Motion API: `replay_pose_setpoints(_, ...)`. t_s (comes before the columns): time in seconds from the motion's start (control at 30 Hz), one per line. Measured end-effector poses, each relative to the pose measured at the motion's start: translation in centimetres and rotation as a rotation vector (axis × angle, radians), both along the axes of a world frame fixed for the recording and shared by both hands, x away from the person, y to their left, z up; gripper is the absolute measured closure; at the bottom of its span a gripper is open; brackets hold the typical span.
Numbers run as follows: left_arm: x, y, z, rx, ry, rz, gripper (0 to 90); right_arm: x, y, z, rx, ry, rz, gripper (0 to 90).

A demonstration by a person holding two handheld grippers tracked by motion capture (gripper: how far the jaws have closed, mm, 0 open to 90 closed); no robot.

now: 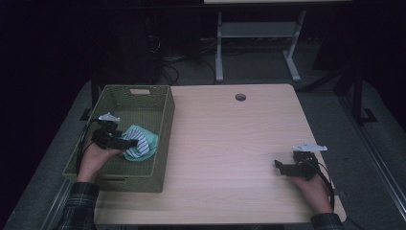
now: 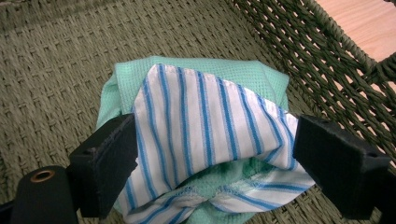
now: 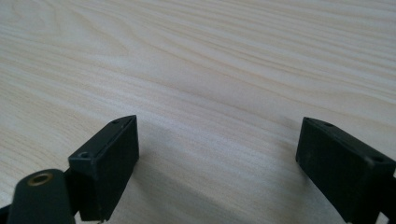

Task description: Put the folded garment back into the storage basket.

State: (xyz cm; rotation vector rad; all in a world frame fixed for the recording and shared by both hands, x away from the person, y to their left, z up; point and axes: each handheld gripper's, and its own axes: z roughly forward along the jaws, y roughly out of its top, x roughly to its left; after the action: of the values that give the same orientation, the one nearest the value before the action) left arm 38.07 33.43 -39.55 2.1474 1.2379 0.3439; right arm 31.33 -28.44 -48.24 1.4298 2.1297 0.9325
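Nearest to us, our left hand (image 1: 93,160) reaches into the green woven basket (image 1: 163,143) at the left edge of the wooden surface (image 1: 230,143). Our left gripper (image 1: 125,143) points at the folded cloth (image 1: 140,143) on the basket floor. In the left gripper view its fingers (image 2: 109,161) stand wide apart, one on each side of the cloth (image 2: 205,126). The fingers lie right at the cloth's edges, at most brushing the fabric, and we see no squeeze on it. We have no hold on it.

The cloth is a mint-green waffle towel with a white, blue-striped piece folded over it. It lies on the basket bottom, close to the wall that faces the bare part of the surface.

Well apart from it, our right hand (image 1: 313,187) rests near the surface's right edge. Our right gripper (image 1: 279,166) is low over the wood. In the right gripper view its fingers (image 3: 112,163) are spread wide with bare wood grain (image 3: 210,93) between them.

Farther off, a round cable hole (image 1: 241,97) sits near the surface's far edge. Beyond it, white desk legs (image 1: 219,48) stand on the dark floor.
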Motion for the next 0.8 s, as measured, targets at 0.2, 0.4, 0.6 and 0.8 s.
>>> replay_pose_setpoints(0.2, -0.3, -0.4, 1.2, -0.018, -0.019, -0.019, 13.3, 0.0, 0.0, 0.0, 0.0, 0.0, 0.0, 12.7)
replay_pose_setpoints(0.4, -0.6, -1.4, 3.1, -0.058, -0.057, -0.025, 13.5, 0.0, 0.0, 0.0, 0.0, 0.0, -0.001, 12.7)
replay_pose_setpoints(0.6, -0.7, -3.1, 4.6, -0.078, -0.076, -0.056, 13.5, 0.0, 0.0, 0.0, 0.0, 0.0, 0.0, 12.7)
replay_pose_setpoints(0.8, -0.9, -5.0, 5.8, -0.095, -0.101, -0.095, 13.6, 0.0, 0.0, 0.0, 0.0, 0.0, 0.0, 12.7)
